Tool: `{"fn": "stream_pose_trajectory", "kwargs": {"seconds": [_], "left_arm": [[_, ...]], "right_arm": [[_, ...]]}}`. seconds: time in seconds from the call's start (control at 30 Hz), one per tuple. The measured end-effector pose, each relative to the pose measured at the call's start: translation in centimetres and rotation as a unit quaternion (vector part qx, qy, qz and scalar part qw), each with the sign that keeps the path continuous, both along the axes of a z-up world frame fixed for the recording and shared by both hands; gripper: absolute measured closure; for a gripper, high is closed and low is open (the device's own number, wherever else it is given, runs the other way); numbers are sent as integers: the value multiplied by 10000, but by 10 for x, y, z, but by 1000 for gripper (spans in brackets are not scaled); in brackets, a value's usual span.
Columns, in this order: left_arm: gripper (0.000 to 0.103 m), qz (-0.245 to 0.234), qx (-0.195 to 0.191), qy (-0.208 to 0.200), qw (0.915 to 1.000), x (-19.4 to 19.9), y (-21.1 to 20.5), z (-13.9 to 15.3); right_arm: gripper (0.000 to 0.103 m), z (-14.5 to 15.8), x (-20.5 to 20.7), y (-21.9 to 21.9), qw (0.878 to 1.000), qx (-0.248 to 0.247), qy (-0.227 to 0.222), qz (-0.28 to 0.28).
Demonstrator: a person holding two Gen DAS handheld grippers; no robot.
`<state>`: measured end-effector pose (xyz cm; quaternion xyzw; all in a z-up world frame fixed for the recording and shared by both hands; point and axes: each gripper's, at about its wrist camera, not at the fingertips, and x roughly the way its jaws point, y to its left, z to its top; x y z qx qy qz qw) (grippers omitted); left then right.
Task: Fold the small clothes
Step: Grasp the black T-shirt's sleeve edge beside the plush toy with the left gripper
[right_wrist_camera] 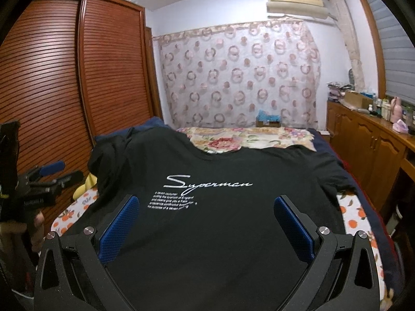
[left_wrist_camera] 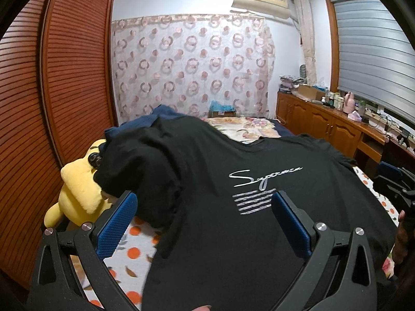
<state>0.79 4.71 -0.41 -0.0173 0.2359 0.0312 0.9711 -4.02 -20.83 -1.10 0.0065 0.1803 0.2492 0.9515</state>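
A black T-shirt (right_wrist_camera: 220,228) lies spread on the bed (right_wrist_camera: 355,223), front side up, with its neck at the far end. White curly writing (right_wrist_camera: 208,181) runs across its chest, with small lines of white print under it. The shirt's left sleeve (left_wrist_camera: 135,163) is bunched up in a lump, and the right sleeve (right_wrist_camera: 334,178) lies flat near the right edge of the bed.

The left claw (left_wrist_camera: 205,220) hangs over the near left part of the shirt. Its two blue pads (left_wrist_camera: 118,223) are far apart and nothing is between them but the shirt lying below. The right claw (right_wrist_camera: 207,220) hangs over the middle of the shirt, just near the writing. It is wide too and grips nothing.

The left view shows a yellow soft toy (left_wrist_camera: 77,191) by the shirt's bunched sleeve; the right view shows only a little bit of it. In the right view the small print can partly be read; in the left view it is only blurry lines. In the right view the left claw (right_wrist_camera: 49,176) shows at the far left edge with a hand (right_wrist_camera: 36,223) under it. In the left view a bit of a hand (left_wrist_camera: 400,233) shows at the right edge.

A dark blue cloth (left_wrist_camera: 145,121) lies past the shirt's left shoulder. A flowery blanket (right_wrist_camera: 249,137) covers the far end of the bed. A brown slatted wardrobe (right_wrist_camera: 77,77) stands close on the left. Wooden cupboards (right_wrist_camera: 363,140) stand on the right. The orange-dotted sheet shows bare on both sides of the shirt.
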Motion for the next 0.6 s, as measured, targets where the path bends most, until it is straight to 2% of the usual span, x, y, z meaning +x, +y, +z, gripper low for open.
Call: {"fn": "stream_pose_trajectory", "kwargs": {"seconds": [0.33, 0.53, 0.6], "left_arm": [[0, 193, 23, 177, 9997, 20, 48, -6], [0, 82, -269, 303, 9991, 36, 80, -10], [4, 127, -283, 372, 9988, 44, 88, -13]], "right_arm": [[0, 0, 30, -1, 9987, -203, 303, 351], [0, 1, 49, 6, 9975, -314, 365, 520], [0, -4, 52, 9, 9968, -342, 417, 583]]}}
